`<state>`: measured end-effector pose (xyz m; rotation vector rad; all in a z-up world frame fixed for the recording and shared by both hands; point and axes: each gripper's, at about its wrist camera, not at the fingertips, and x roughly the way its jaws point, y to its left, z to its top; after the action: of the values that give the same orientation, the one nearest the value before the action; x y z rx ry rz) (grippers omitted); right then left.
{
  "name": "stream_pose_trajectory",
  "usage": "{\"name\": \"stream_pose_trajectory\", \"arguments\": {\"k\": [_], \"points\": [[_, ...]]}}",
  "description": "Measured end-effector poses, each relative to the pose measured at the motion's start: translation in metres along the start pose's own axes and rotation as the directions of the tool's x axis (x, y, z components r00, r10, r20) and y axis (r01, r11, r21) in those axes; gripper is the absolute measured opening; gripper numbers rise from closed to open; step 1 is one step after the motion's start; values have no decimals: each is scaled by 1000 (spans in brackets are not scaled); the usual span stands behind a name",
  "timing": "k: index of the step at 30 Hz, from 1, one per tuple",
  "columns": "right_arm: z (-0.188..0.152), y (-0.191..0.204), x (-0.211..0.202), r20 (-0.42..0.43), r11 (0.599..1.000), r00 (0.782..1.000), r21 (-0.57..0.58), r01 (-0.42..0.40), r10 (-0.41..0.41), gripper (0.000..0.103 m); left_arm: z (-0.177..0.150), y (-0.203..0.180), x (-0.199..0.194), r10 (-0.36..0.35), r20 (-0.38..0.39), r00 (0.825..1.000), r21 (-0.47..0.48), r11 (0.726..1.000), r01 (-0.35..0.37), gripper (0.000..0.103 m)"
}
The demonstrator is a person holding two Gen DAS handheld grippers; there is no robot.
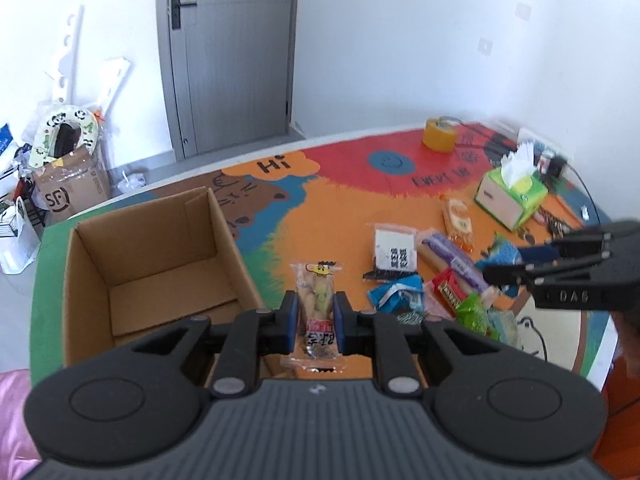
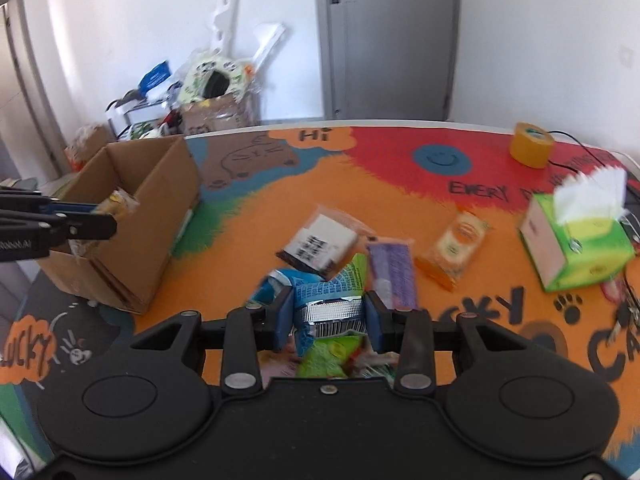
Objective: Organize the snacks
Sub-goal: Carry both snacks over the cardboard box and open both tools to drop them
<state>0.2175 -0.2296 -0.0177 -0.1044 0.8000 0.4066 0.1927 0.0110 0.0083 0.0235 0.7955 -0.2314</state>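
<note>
My left gripper (image 1: 316, 300) is shut on a clear snack packet (image 1: 318, 280) with a yellow cartoon header, held in the air just right of the open cardboard box (image 1: 160, 264). In the right wrist view the same left gripper (image 2: 106, 216) and its packet (image 2: 120, 200) hang by the near wall of the box (image 2: 148, 208). My right gripper (image 2: 328, 310) is shut on a blue packet (image 2: 324, 300) with a silver seal, lifted above the snack pile. From the left, the right gripper (image 1: 508, 266) shows over the pile's right side.
Loose snacks lie on the colourful table: a white-label packet (image 2: 320, 244), a purple packet (image 2: 390, 276), an orange packet (image 2: 456, 246) and a green packet (image 2: 332, 354). A green tissue box (image 2: 580, 244) and a yellow tape roll (image 2: 532, 144) stand at the back right.
</note>
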Motion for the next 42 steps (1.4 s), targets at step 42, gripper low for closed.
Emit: {"name": "stream_pose_trajectory", "arguments": {"k": [42], "points": [[134, 169, 111, -208, 967, 960, -137, -217, 186, 37, 47, 165, 68, 83, -181, 980, -58, 994, -95, 18]]}}
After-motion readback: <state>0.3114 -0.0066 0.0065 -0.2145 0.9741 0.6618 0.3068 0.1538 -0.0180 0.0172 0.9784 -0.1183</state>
